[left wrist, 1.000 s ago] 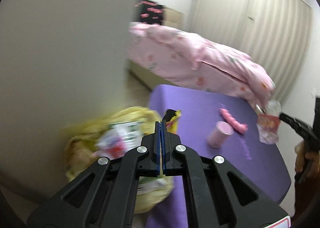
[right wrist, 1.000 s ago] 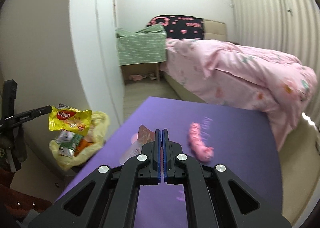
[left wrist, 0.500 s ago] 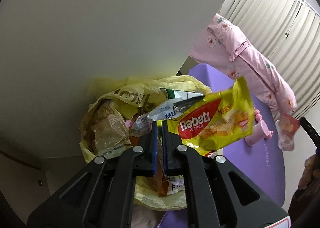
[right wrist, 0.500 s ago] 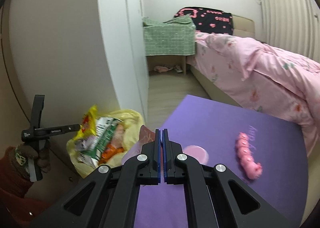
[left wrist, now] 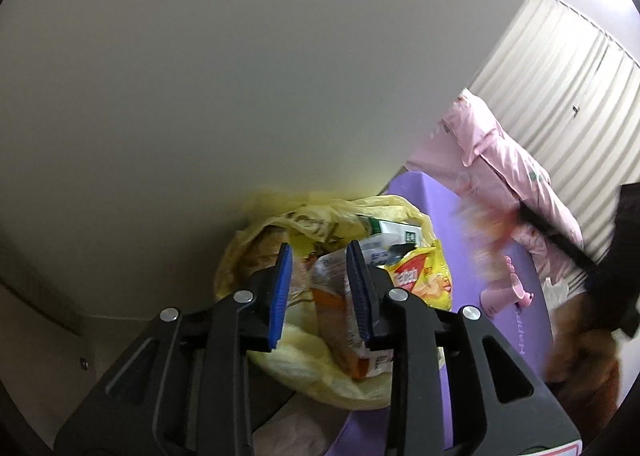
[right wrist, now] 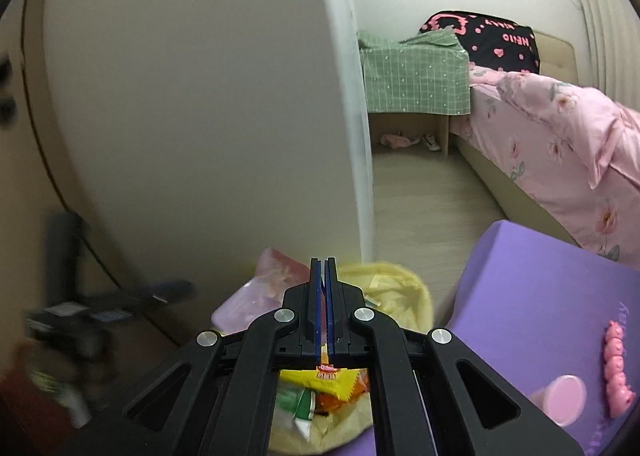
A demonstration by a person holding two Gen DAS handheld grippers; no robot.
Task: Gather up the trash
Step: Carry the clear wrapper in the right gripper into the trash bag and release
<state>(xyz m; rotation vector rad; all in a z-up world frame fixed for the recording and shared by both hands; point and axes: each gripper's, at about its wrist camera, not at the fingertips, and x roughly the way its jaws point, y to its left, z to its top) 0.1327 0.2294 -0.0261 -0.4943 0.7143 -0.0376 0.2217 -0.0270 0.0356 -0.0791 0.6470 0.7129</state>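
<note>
Crowding yellow trash bag (left wrist: 320,368): purple table (right wrist: 540,288).

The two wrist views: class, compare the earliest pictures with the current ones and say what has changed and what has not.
The left gripper carried the yellow wafer packet to the yellow trash bag and let go; its jaws are opening, nothing between them. The right gripper swung its clear wrapper from the mat to over the bag, shut throughout. The pink cup and pink toy stayed put.

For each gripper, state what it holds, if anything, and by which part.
Left gripper: nothing, jaws opening over the yellow trash bag. Right gripper: shut on a pink clear wrapper, pinched at its edge.
</note>
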